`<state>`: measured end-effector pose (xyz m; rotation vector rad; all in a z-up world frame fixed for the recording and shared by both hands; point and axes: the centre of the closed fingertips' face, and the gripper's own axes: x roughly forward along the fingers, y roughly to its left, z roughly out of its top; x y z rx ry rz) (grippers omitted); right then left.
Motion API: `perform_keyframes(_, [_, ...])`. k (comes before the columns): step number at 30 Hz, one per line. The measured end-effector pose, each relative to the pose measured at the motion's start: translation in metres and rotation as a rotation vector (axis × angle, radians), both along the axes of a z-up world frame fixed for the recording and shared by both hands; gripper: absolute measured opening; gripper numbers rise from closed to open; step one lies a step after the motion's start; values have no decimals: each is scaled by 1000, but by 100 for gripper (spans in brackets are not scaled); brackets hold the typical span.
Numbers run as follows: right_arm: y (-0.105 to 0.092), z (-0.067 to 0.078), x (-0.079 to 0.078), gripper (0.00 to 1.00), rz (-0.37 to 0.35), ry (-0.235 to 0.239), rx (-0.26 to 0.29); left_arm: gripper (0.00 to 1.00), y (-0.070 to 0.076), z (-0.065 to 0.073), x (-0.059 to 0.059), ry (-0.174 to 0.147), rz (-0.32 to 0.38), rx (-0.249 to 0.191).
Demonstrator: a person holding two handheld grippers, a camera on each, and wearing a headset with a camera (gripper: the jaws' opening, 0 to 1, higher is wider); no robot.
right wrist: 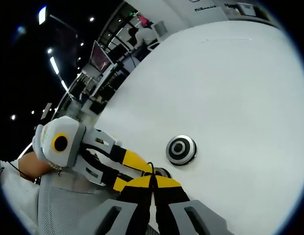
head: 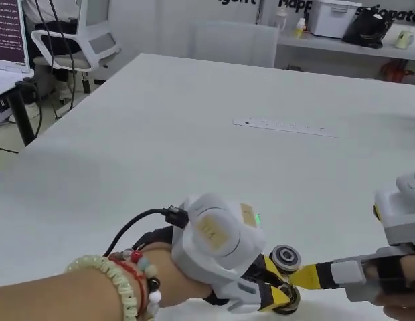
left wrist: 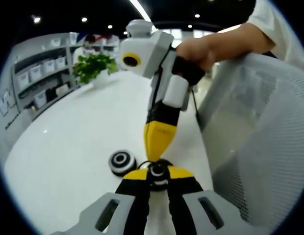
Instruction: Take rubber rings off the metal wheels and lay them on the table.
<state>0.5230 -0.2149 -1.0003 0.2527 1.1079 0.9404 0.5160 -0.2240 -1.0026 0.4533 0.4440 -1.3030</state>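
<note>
- In the left gripper (left wrist: 157,175), a small round metal wheel with a dark hub (left wrist: 158,172) is clamped between the yellow-tipped jaws.
- Opposite the left gripper, tip to tip, the right gripper (right wrist: 152,181) is set. Its jaws are pressed together on a thin dark strip at the wheel's rim, judged to be the black rubber ring (left wrist: 160,163).
- Just beside the left gripper's tips, but apart from them, a second ringed metal wheel (right wrist: 181,149) lies flat on the white table (head: 194,147).
- Step judged: the first ring is being stripped and is not yet off.
- Next move: a steady pull away from the left gripper is called for. That clamp is to be kept firm, since the ring may stretch and spring free.
</note>
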Motion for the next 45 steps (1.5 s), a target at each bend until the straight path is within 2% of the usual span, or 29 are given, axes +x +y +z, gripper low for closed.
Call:
perform_keyframes(11, [-4, -6, 1, 0, -10, 18, -41, 14, -2, 0, 0, 5, 1, 10])
perform_keyframes(19, [-6, -5, 1, 0, -14, 21, -38, 14, -2, 1, 0, 26, 10, 40])
perform_keyframes(26, [-5, 0, 2, 0, -18, 18, -22, 18, 0, 4, 2, 24, 16, 44])
perform_keyframes(27, [-5, 1, 3, 0, -19, 17, -19, 18, 0, 5, 2, 14, 12, 47])
perform_keyframes(28, [-5, 2, 3, 0, -19, 16, -17, 19, 0, 7, 2, -11, -4, 59])
perform_keyframes(30, [-5, 4, 4, 0, -26, 10, -13, 22, -1, 13, 1, -14, -8, 51])
perform_keyframes(32, [-7, 6, 7, 0, -38, 5, -3, 30, -4, 18, 0, -7, 1, 23])
perform_keyframes(34, [-8, 8, 10, 0, -51, 6, 11, 34, -6, 19, -1, -8, -1, 20])
perform_keyframes(35, [-8, 9, 11, 0, -55, 6, 15, 35, -7, 19, -3, -24, -18, 33])
perform_keyframes(38, [-9, 12, 13, 0, -65, -4, 19, 34, -8, 22, -6, -36, -36, 36])
perform_keyframes(41, [-10, 13, 15, 0, -69, -15, 19, 38, -9, 32, -4, -34, -22, 5])
perform_keyframes(43, [-9, 15, 16, 0, -74, -19, 25, 40, -8, 41, -4, -53, -30, -5])
perform_keyframes(45, [-10, 17, 17, 0, -79, -24, 28, 41, -7, 47, -5, -52, -36, -13])
